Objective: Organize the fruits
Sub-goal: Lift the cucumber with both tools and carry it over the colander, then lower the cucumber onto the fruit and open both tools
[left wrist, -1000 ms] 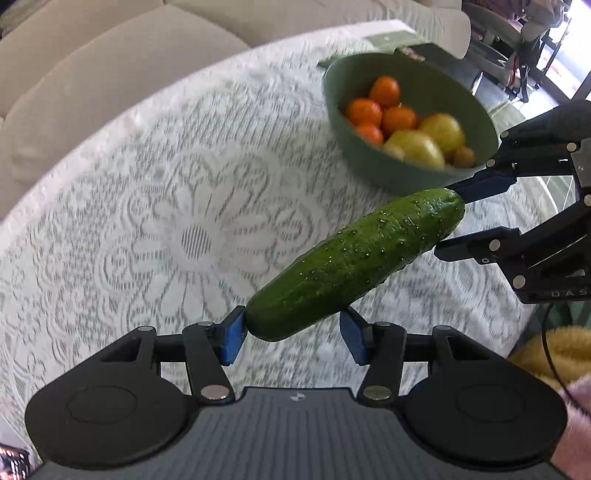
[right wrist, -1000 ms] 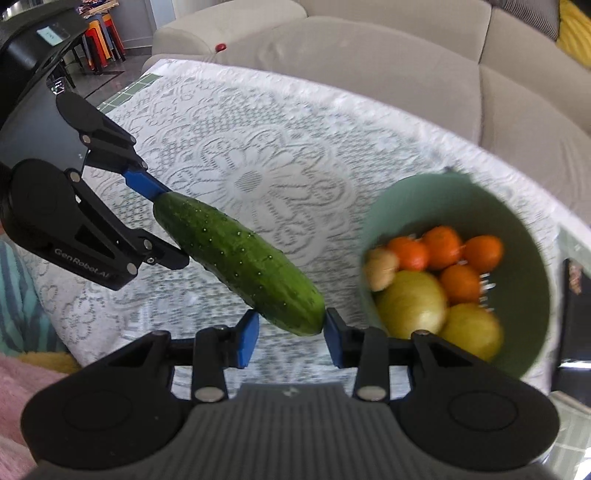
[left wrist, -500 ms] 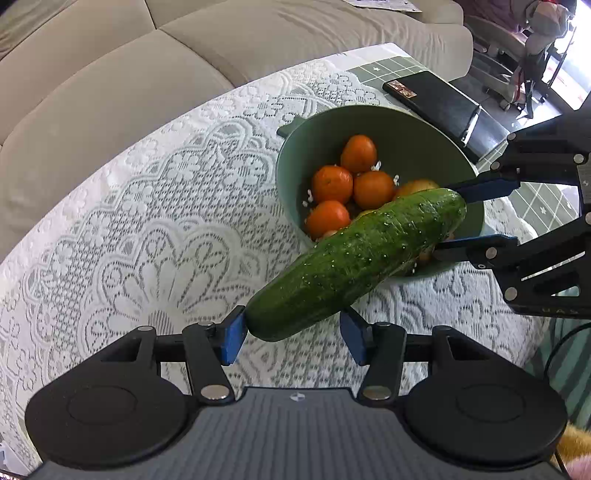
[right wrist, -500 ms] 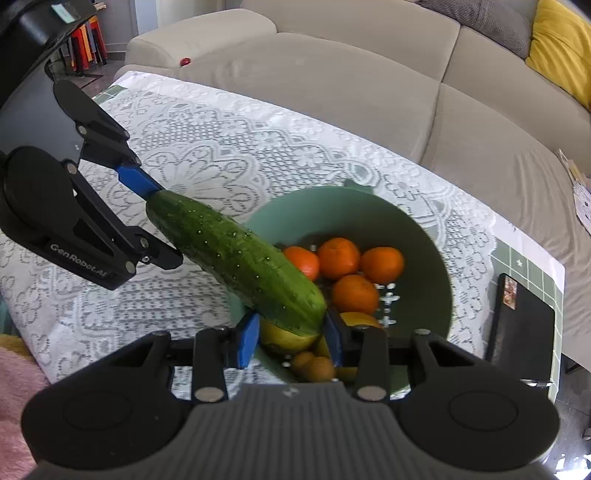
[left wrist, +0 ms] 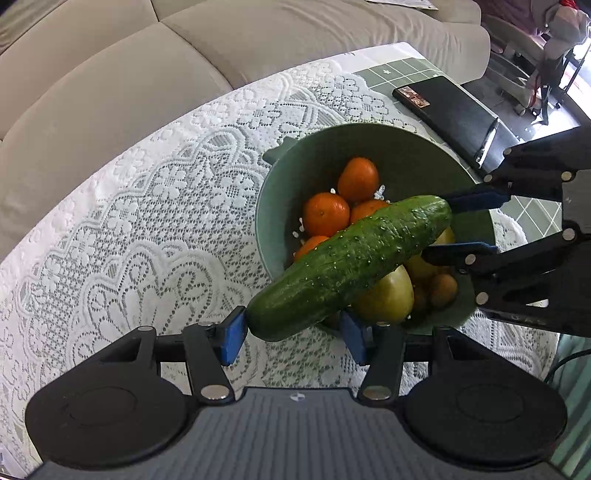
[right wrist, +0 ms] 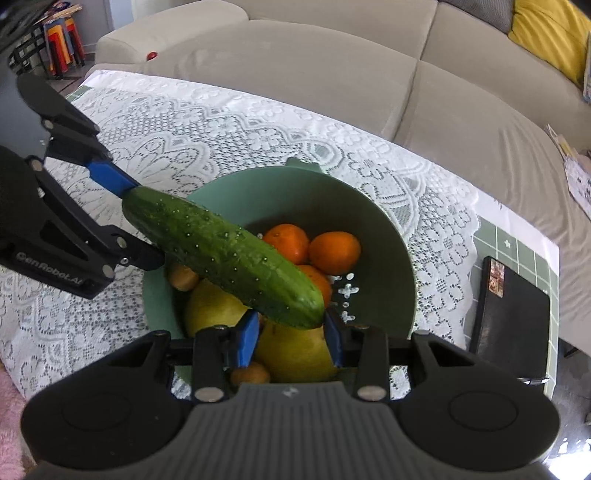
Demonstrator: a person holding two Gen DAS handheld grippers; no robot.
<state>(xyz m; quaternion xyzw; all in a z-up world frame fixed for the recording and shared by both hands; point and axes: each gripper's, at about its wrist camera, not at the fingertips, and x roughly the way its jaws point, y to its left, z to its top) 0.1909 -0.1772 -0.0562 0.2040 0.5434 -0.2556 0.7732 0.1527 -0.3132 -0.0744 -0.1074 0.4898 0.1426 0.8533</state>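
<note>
Cucumber (left wrist: 351,266) pinched at both ends, by left gripper (left wrist: 293,332) and right gripper (right wrist: 291,334), hanging above green bowl (right wrist: 388,236). Better to lower level onto the fruits, then loosen both grips together.

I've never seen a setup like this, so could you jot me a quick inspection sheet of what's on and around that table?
Surface: table under a white lace tablecloth.
Job's things: cucumber held over a green bowl; inside are oranges, yellow-green fruits and small brown fruits.
Clutter: black flat case beside the bowl.
Grippers: left gripper and right gripper each clamp one end of the cucumber.
Cables: one dark cable at the table's edge.
Surroundings: beige sofa, yellow cushion, coloured stools.
</note>
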